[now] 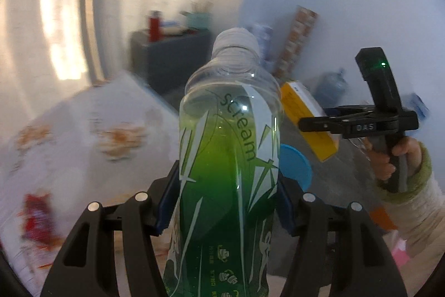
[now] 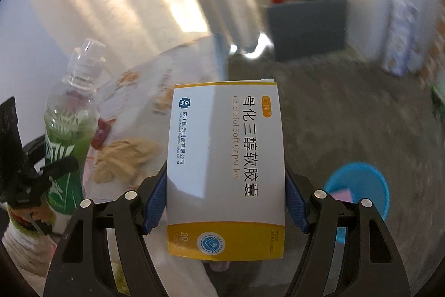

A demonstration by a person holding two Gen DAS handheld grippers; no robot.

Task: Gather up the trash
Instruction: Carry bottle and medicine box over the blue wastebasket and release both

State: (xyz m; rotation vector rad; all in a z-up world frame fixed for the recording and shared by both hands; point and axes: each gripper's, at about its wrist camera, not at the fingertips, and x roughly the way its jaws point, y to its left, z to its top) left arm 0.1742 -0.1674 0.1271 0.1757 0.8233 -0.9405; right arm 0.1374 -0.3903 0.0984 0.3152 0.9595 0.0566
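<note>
My left gripper (image 1: 226, 202) is shut on a clear plastic bottle (image 1: 228, 157) with a green label and green drink, held upright above the table. It also shows in the right wrist view (image 2: 69, 127). My right gripper (image 2: 225, 202) is shut on a white and yellow medicine box (image 2: 225, 171). That box also shows in the left wrist view (image 1: 308, 116), held by the right gripper (image 1: 314, 124). A blue bin (image 2: 358, 185) stands on the floor to the lower right; in the left wrist view (image 1: 294, 166) it shows just behind the bottle.
A table with a white flowered cloth (image 1: 83, 135) carries a red wrapper (image 1: 36, 216) and a beige scrap (image 2: 125, 157). A dark cabinet (image 2: 306, 24) stands at the wall, with a large water jug (image 1: 332, 86) and boxes nearby. The floor is grey carpet (image 2: 333, 116).
</note>
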